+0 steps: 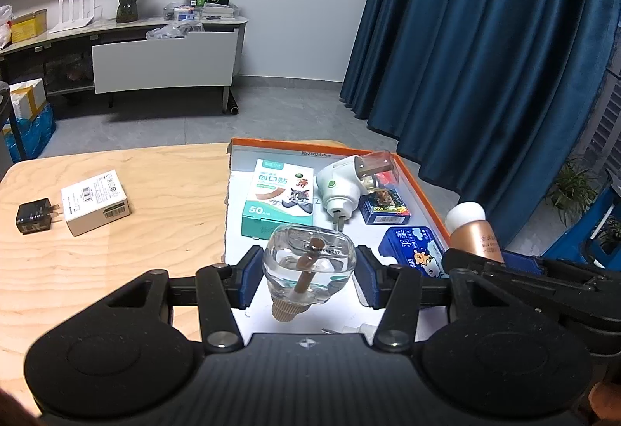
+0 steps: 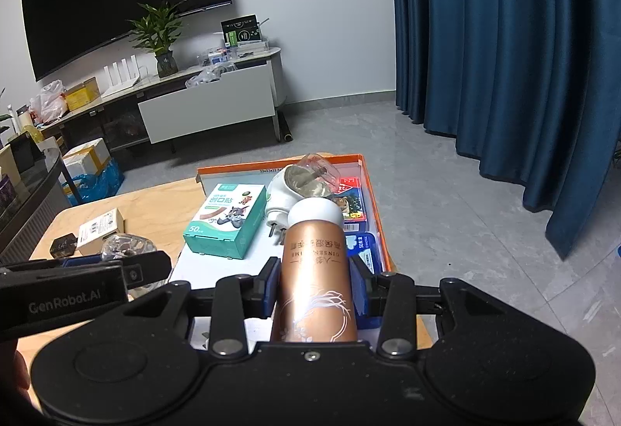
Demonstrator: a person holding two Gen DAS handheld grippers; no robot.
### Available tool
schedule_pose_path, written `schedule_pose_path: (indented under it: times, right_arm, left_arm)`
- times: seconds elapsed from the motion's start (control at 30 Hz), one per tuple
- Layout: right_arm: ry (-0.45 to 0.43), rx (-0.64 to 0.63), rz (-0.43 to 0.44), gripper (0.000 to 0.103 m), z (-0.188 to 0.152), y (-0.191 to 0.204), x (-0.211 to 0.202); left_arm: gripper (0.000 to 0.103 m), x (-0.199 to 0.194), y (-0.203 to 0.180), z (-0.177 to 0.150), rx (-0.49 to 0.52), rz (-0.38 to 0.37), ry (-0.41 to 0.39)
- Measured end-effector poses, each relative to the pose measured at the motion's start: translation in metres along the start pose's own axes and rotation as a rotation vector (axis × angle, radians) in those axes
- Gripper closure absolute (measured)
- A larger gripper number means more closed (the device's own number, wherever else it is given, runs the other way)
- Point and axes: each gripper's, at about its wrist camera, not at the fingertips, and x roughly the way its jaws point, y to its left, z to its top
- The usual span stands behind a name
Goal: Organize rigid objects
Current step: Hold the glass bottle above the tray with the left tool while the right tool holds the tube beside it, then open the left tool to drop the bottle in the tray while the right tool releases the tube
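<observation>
Left wrist view, lower centre: the left gripper (image 1: 308, 276) is clamped on a clear glass refill bottle with a brown wick and tan screw neck (image 1: 308, 263), its blue pads pressing both sides of the body, the neck pointing toward the camera. The bottle hangs above the near end of an orange-rimmed shallow cardboard tray with a white floor (image 1: 421, 189).

Right wrist view, lower centre: the right gripper (image 2: 316, 284) is closed on a copper-coloured tube with a white cap (image 2: 316, 263), cap pointing away, held over the same tray's near end.

Inside the tray, at mid-frame: a teal-and-white box of adhesive plasters (image 1: 279, 197) at the left, a white plug-in vaporiser with a clear bottle attached (image 1: 343, 185) beside it, a dark blue card box (image 1: 386, 208) to its right, and a blue plastic case with a cartoon label (image 1: 415, 249) nearest the right gripper.

On the light wooden tabletop (image 1: 116, 270), at the left of the left wrist view and well apart from the tray: a white rectangular carton (image 1: 95, 200) touching a black plug adapter (image 1: 35, 220).
</observation>
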Motion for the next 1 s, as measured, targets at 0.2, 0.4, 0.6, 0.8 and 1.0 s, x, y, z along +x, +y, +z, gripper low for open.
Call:
schedule_pose_path:
  times: [0.2,0.4,0.6,0.8,1.0]
  right_arm:
    - [0.002,0.001,-0.004,0.056,0.002,0.000,0.002]
    - [0.011,-0.005,-0.010,0.056,0.005,0.001,0.006]
    - [0.028,-0.011,-0.022,0.056,0.006,0.003,0.013]
    - [0.050,-0.007,-0.034,0.056,0.008,0.001,0.021]
    - [0.064,-0.005,-0.050,0.055,0.006,-0.002,0.028]
  left_arm:
    - [0.051,0.003,-0.002,0.003,0.008,-0.007,-0.001]
    - [0.051,0.007,-0.003,0.005,0.012,-0.011,0.006]
    - [0.051,0.014,-0.003,0.006,0.014,-0.016,0.021]
    - [0.051,0.022,-0.004,0.006,0.020,-0.017,0.041]
    - [0.051,0.033,-0.005,0.005,0.019,-0.022,0.066]
